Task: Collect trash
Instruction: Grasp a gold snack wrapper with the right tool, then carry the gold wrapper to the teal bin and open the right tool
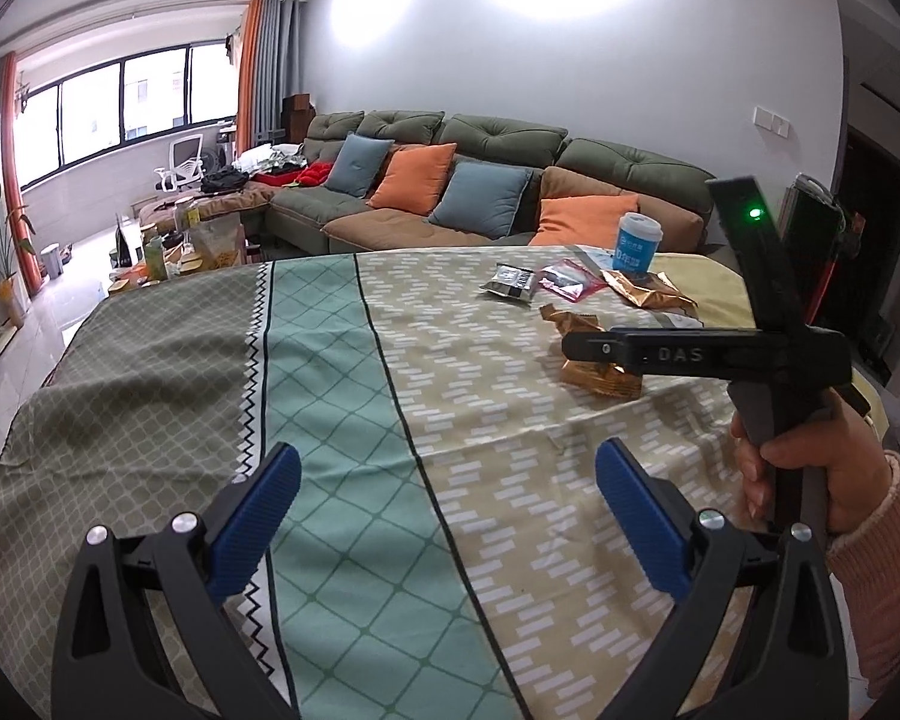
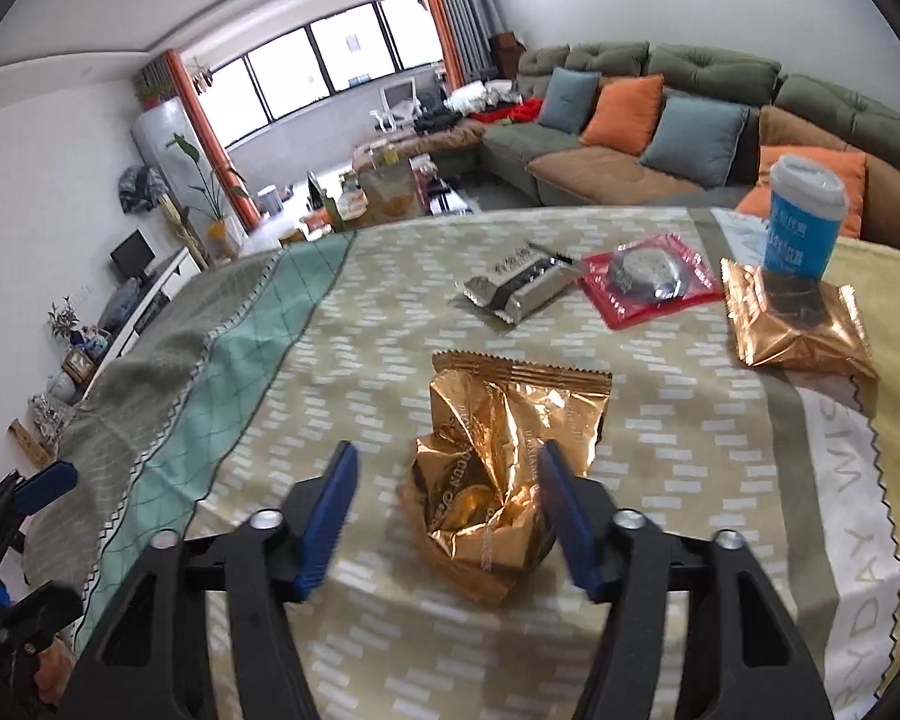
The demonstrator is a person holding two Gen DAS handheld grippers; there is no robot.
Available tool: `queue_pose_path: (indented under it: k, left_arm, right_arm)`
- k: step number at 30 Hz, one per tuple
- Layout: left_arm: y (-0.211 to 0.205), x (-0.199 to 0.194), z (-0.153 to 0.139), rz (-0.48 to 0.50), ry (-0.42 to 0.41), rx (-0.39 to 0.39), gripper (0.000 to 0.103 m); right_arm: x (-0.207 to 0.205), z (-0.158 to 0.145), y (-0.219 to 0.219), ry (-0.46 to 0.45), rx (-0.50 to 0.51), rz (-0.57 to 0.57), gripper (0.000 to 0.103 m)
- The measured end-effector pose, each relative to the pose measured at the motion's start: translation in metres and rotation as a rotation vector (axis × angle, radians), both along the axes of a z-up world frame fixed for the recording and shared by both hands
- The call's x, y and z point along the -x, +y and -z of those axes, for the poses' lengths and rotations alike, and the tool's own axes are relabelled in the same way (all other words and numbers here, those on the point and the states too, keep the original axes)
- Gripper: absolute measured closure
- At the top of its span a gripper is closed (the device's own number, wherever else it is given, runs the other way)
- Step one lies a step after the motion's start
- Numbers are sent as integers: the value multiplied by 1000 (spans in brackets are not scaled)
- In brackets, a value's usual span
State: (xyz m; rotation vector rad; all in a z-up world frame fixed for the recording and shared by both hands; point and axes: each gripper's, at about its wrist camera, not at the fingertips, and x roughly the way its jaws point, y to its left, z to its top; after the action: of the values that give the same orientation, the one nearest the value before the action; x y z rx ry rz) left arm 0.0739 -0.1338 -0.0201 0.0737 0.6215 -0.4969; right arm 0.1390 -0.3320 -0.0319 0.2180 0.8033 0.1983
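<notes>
Patterned cloth in beige, teal and grey-green covers the surface (image 2: 390, 648). Nearest in the right wrist view, the right claw (image 2: 447, 519) stands partly open around a crumpled gold wrapper (image 2: 498, 480); its right pad looks to be at the foil, the left pad apart from it. The left claw (image 1: 447, 516) hangs wide open and empty over the teal stripe. Farther off lie a silver packet (image 2: 519, 285), a red packet (image 2: 648, 279) and a second gold wrapper (image 2: 798, 324) with a blue cup (image 2: 804, 216) standing on it. Beyond stands a green sofa (image 2: 714, 72).
</notes>
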Motion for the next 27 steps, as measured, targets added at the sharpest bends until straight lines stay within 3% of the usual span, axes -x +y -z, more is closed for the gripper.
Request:
queue_pose_path:
  k: [4,8,17,27]
  left_arm:
    - [6,-1,2,-11,15,4,8]
    - [12,0,2,-2,28,9,16]
    - [22,8,2,17,33,15,27]
    - [55,27,-2,-21,17,6,38]
  right_arm:
    - [-5,7,-5,36,-23,10,66]
    - [1,3,-4,10,-34,8,77]
    - [34,-12,43,-77,-172,-163,78]
    - [52,-22,100,-87,-264,-335,78]
